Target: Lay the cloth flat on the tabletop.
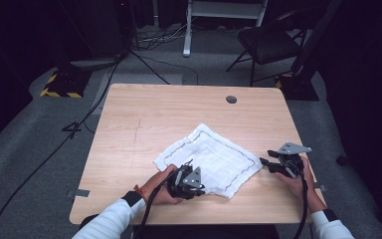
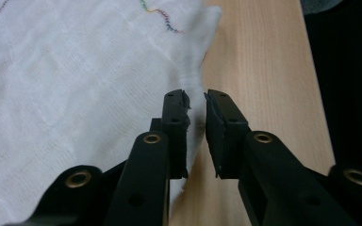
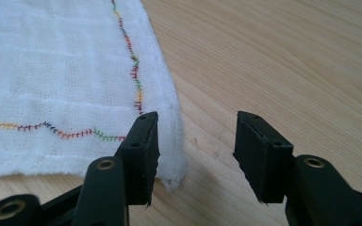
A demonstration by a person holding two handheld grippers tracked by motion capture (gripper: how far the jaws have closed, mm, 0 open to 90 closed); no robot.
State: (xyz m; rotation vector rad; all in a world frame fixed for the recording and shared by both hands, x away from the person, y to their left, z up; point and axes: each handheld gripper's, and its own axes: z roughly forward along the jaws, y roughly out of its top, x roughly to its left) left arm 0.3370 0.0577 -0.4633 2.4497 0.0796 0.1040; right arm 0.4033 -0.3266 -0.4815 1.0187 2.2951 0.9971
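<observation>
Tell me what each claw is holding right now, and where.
Nothing gripped. Left claw straddles the white cloth's edge, jaws slightly apart; right claw is open at the cloth's corner.

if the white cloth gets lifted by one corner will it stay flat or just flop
It will probably flop: the white cloth looks thin and loosely woven, and its edge already buckles between the jaws of the left gripper. It seems light for its size, so it should drape and trail. Pushed along the table, it would likely bunch up rather than slide whole.
</observation>
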